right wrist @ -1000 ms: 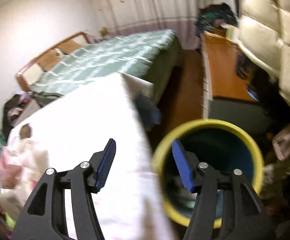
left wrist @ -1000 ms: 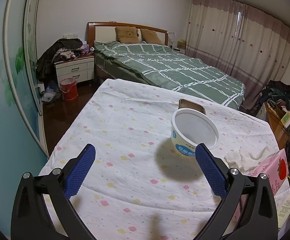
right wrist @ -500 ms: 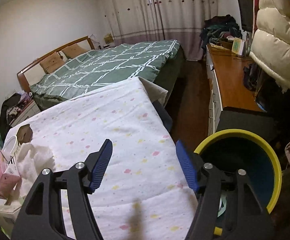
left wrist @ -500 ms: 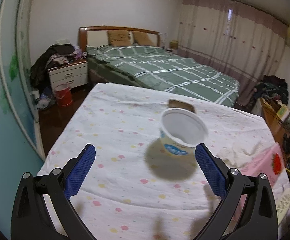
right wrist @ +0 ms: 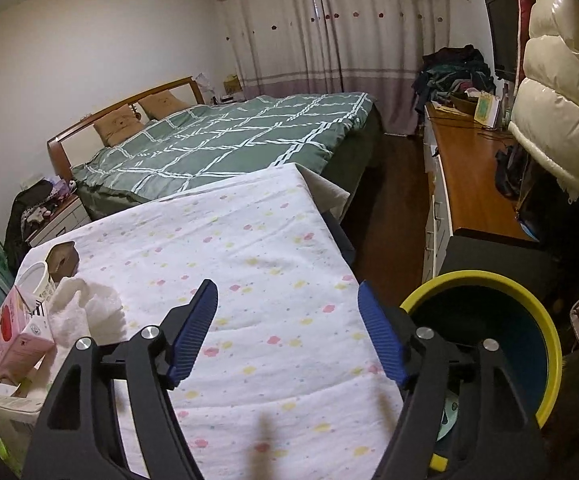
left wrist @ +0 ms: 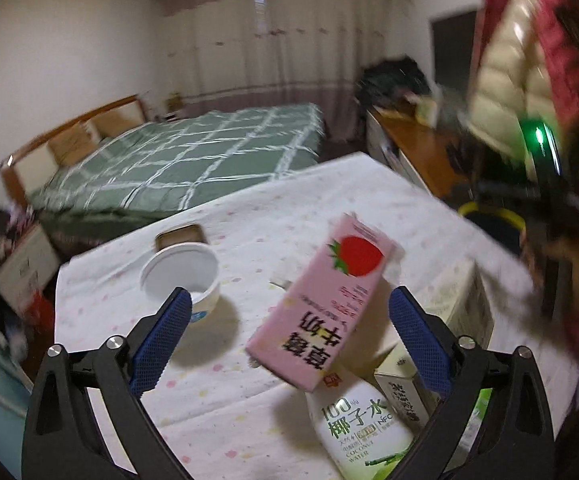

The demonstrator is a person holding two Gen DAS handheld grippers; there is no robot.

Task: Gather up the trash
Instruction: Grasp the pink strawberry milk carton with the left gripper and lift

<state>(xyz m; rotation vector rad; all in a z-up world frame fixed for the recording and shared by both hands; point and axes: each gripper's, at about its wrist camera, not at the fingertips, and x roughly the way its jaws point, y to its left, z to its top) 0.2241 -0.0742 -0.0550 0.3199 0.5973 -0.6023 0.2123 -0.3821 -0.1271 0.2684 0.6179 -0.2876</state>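
Both hand-held grippers (left wrist: 289, 324) (right wrist: 287, 328) agape, empty.

Showing ribbed blue rubbery pads (right wrist: 193, 332) on matt black plastic arms, with shiny metal screws. Lying under the right gripper (right wrist: 287, 330), soft matt cloth (right wrist: 249, 264) with a faint weave. Gleaming to its right, a smooth plastic bin (right wrist: 545, 328). Sitting ahead of the left gripper (left wrist: 289, 334), a smooth printed paper carton (left wrist: 321, 304) and a glossy white plastic cup (left wrist: 181, 276).
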